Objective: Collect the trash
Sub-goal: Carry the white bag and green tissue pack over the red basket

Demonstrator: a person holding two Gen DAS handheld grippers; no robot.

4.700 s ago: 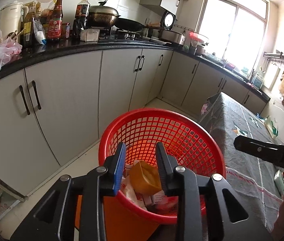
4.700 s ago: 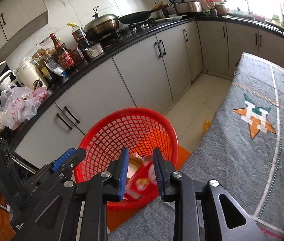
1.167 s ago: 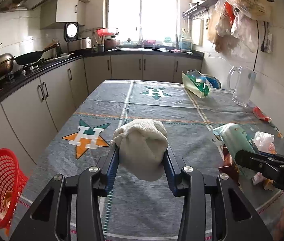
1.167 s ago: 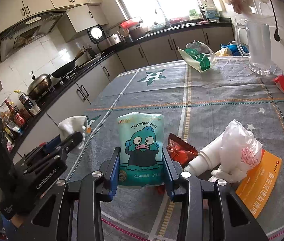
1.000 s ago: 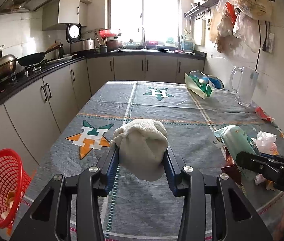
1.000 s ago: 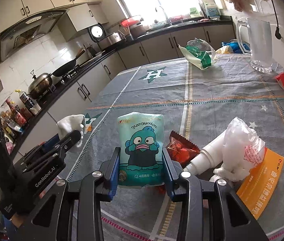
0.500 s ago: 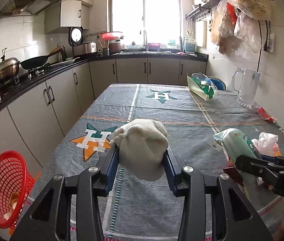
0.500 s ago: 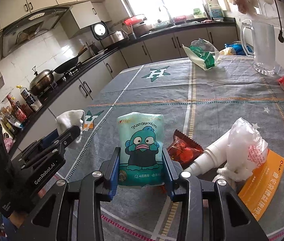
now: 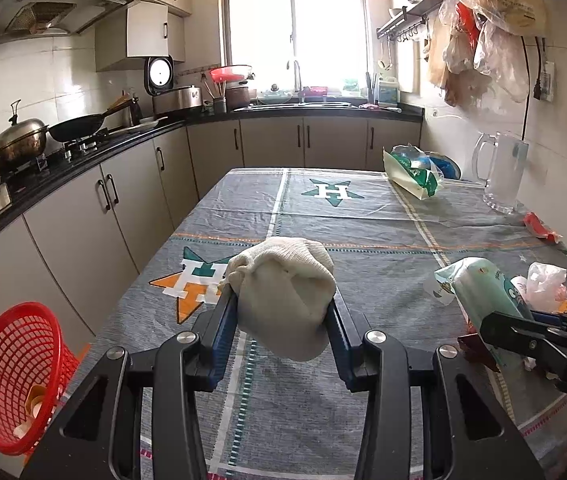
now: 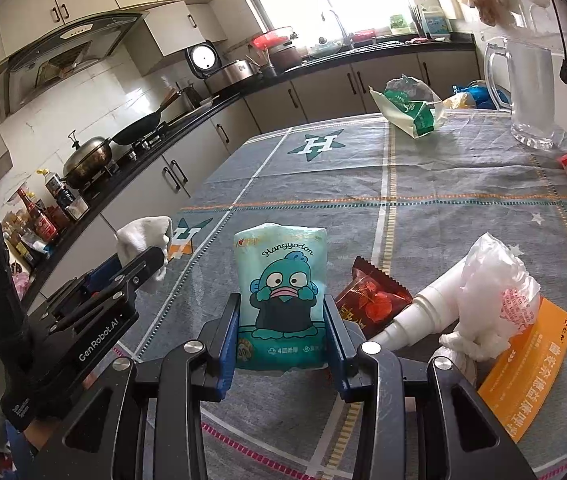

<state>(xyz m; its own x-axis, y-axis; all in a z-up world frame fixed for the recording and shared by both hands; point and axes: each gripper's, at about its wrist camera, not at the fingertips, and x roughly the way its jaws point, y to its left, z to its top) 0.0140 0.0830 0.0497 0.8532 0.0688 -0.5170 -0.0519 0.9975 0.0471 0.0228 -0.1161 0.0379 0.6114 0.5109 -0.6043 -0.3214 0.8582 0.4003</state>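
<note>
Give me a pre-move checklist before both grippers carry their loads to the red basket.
1. Left gripper clamped on the white cloth bundle: ok.
2. Right gripper clamped on the teal Hangyodon packet: ok.
3. Both items lifted clear of the tablecloth: cannot tell.
4. Red basket in sight, on the floor left of the table: ok.
5. Room left in the basket: ok, only a little trash at the bottom.
6. Table finished: not ok; the red wrapper and the white plastic bag remain.

left tool (image 9: 283, 312) clamped on load, right tool (image 10: 282, 326) likewise
</note>
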